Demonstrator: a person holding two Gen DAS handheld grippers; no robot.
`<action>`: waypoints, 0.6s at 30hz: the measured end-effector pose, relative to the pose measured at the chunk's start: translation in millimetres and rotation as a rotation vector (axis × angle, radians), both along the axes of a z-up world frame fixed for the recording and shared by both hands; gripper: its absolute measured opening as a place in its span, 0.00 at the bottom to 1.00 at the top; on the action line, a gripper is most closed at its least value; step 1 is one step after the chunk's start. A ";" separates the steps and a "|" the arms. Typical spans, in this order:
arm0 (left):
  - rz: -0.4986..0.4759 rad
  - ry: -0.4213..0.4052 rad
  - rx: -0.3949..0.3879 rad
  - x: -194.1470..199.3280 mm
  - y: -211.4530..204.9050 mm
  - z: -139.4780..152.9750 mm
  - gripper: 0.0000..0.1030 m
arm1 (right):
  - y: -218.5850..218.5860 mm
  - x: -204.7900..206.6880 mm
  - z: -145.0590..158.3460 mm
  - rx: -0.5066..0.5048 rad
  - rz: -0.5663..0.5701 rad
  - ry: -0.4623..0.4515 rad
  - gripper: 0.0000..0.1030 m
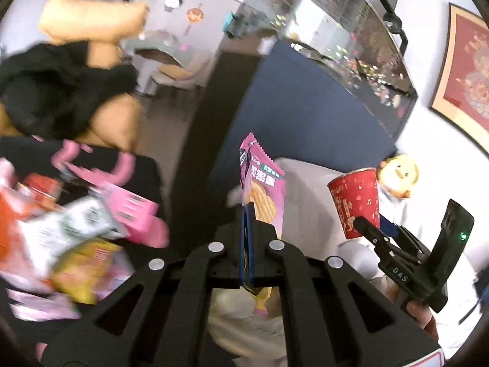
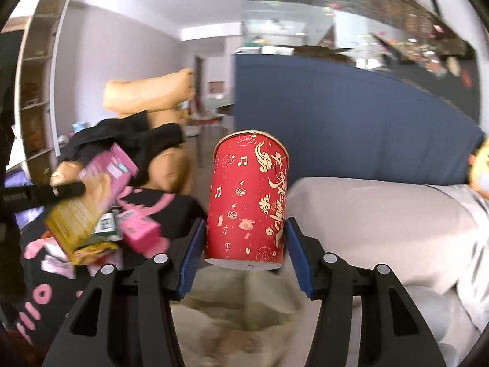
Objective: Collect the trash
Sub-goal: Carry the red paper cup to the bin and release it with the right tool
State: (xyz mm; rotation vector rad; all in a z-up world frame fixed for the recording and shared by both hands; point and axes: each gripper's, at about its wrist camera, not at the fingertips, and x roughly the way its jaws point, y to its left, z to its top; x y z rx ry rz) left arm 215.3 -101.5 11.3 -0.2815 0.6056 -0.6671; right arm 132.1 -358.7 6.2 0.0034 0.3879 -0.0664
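My left gripper (image 1: pixel 248 214) is shut on a purple snack wrapper (image 1: pixel 266 180), held upright in the air; the wrapper also shows in the right wrist view (image 2: pixel 104 177). My right gripper (image 2: pixel 244 241) is shut on a red paper cup (image 2: pixel 247 198) with gold print, held upright above a pale cushion; the cup also shows at the right of the left wrist view (image 1: pixel 356 202). A black bag with pink print (image 1: pixel 91 159) lies at the left, holding several wrappers and cartons, among them a pink carton (image 1: pixel 131 211).
A pale sofa cushion (image 2: pixel 366 223) lies under both grippers. A dark blue panel (image 2: pixel 336 116) stands behind it, with a fish tank (image 1: pixel 336 30) on top. A tan plush toy in black cloth (image 1: pixel 76 61) sits behind the bag. A yellow doll (image 1: pixel 400 174) sits at right.
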 end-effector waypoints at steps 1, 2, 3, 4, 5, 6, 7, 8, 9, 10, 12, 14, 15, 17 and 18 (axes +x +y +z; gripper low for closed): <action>-0.014 0.015 -0.004 2.8 -12.6 -9.8 0.01 | -9.8 -1.5 -2.1 0.004 -0.020 0.001 0.49; -0.031 0.032 -0.003 5.5 -25.4 -19.6 0.01 | -17.2 -3.3 -3.4 0.009 -0.032 0.003 0.49; -0.055 0.053 0.010 8.4 -43.6 -34.7 0.01 | -25.2 -3.8 -6.2 0.019 -0.045 0.008 0.49; -0.070 0.067 0.020 8.8 -54.2 -44.4 0.01 | -29.2 -3.8 -8.4 0.026 -0.051 0.012 0.49; -0.086 0.087 0.031 10.8 -65.0 -56.2 0.01 | -34.9 -3.3 -12.6 0.033 -0.059 0.020 0.49; -0.094 0.106 0.038 14.0 -72.5 -65.1 0.01 | -37.5 -2.4 -15.5 0.036 -0.064 0.027 0.49; -0.103 0.127 0.039 16.5 -79.0 -75.3 0.01 | -42.7 -3.1 -19.4 0.039 -0.067 0.033 0.49; -0.116 0.150 0.033 20.1 -86.8 -83.7 0.01 | -45.7 -0.7 -25.0 0.046 -0.068 0.045 0.49; -0.135 0.180 0.030 26.2 -92.9 -95.2 0.06 | -47.3 1.7 -29.3 0.054 -0.066 0.055 0.49; -0.148 0.206 0.039 31.2 -98.1 -104.2 0.11 | -46.8 5.2 -34.2 0.065 -0.060 0.067 0.49; -0.138 0.236 0.062 37.3 -99.3 -113.2 0.29 | -43.4 10.6 -42.7 0.078 -0.039 0.091 0.49; -0.103 0.243 0.090 43.0 -92.9 -114.9 0.31 | -34.4 16.5 -54.9 0.093 -0.007 0.121 0.49; -0.079 0.244 0.103 46.0 -86.3 -114.7 0.32 | -29.0 21.5 -62.2 0.096 0.013 0.141 0.49; -0.040 0.242 0.119 45.9 -75.2 -111.4 0.34 | -17.7 30.4 -77.5 0.107 0.048 0.183 0.49; -0.021 0.236 0.128 46.3 -67.3 -108.3 0.35 | -11.0 37.5 -88.3 0.120 0.075 0.217 0.49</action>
